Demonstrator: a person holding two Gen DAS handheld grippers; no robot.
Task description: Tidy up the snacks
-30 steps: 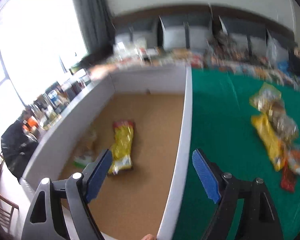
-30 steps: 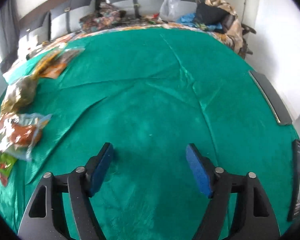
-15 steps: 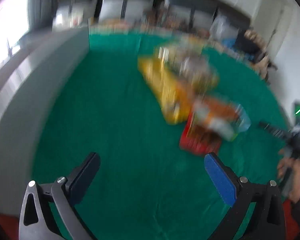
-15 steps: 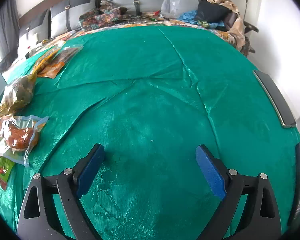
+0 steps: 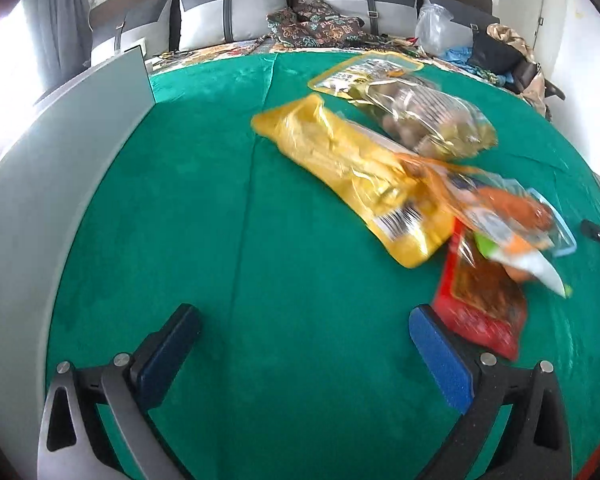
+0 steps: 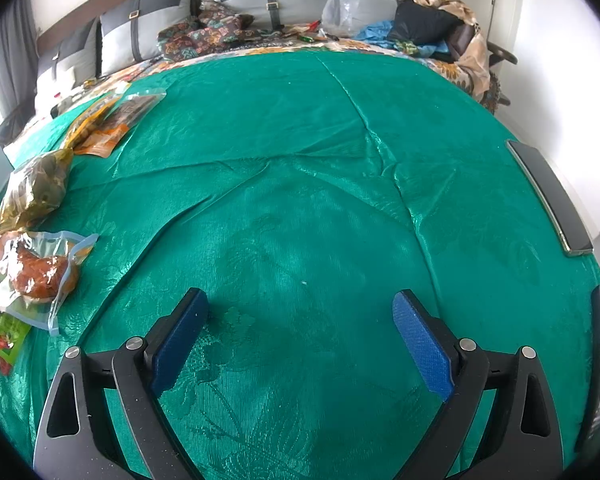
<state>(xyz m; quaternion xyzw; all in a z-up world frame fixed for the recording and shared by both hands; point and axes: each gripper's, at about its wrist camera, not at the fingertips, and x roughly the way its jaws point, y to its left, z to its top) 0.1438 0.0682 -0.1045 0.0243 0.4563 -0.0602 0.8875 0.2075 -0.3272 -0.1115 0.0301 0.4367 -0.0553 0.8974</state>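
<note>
Left gripper [image 5: 304, 324] ours, jaws just spread wide, empty; red packet [image 5: 480, 304] beside right finger. Right gripper [image 6: 300, 312] likewise wide, empty.

Two wrist cameras, both tilted down over the green cloth [image 6: 300, 160].

The left wrist view looks forward between its own fingers, close above the cloth, toward the cushions [image 5: 228, 12] at the far wall, with a grey box wall [image 5: 60, 168] along its left edge and the snack bags filling its right half, nearest the red pack [image 5: 480, 304]. The right wrist view faces the same way from further right, over bare cloth, with a dark slab [image 6: 548, 196] at its right edge. Both views share the cushions, the clear bag [image 6: 342, 4] before them, and the orange pack [image 6: 32, 268], which lies at right in the left view [image 5: 516, 216] and at far left in the right one.
</note>
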